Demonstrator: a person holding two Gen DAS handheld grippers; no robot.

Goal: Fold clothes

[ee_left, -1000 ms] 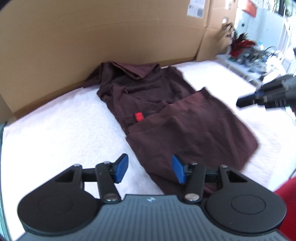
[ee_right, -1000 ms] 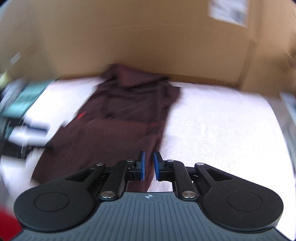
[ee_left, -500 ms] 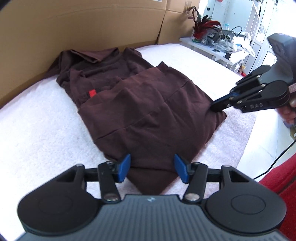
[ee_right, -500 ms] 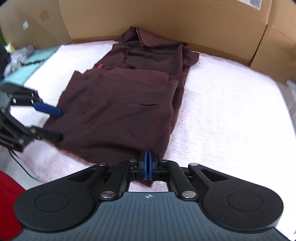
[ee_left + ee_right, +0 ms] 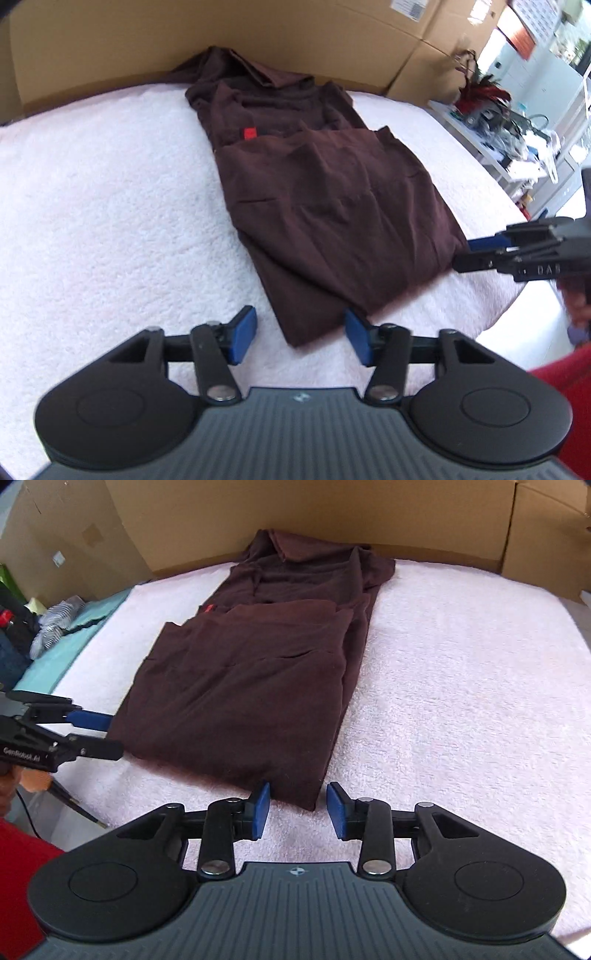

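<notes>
The left gripper (image 5: 300, 339) closed a bit, the right gripper (image 5: 298, 808) just opened; both stood apart at the shirt's (image 5: 332, 206) 6 o'clock corners.

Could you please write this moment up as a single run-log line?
phase: pre-grasp | garment: partly folded, flat | left gripper: open at near-left corner | right gripper: open, just opened, at near-right corner

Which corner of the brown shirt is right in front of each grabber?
The left gripper faces the shirt's near-left corner; the right gripper faces its near-right corner. Both grippers stand open.
</notes>
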